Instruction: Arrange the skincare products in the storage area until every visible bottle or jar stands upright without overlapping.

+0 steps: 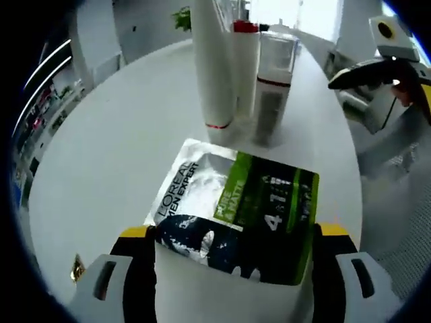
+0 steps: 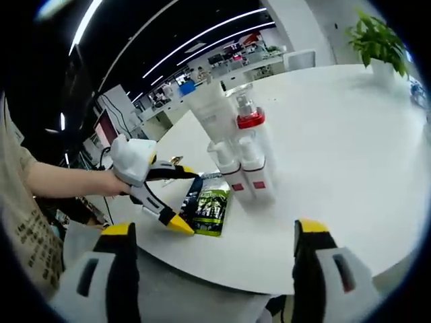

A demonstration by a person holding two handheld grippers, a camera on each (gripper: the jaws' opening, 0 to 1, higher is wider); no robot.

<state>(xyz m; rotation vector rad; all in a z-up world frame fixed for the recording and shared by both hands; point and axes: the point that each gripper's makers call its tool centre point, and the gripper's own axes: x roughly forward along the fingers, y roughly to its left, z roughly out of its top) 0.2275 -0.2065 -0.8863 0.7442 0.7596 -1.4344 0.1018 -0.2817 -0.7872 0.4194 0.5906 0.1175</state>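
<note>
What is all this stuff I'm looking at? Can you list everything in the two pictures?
Pouch: one, white, green and dark, lying flat at the table edge, between the left claw's jaws.
Bottles: a cluster, mostly white with red bands or caps, one clear, standing upright mid-table; exact count unclear.
Table: one, white, round.
Plant: one, green, far side of the table.
Office background: desks and ceiling light strips, blurred.
Left claw: yellow-tipped, around the pouch, held by a person's hand.
Right claw: yellow-tipped, open, empty, short of the table.
</note>
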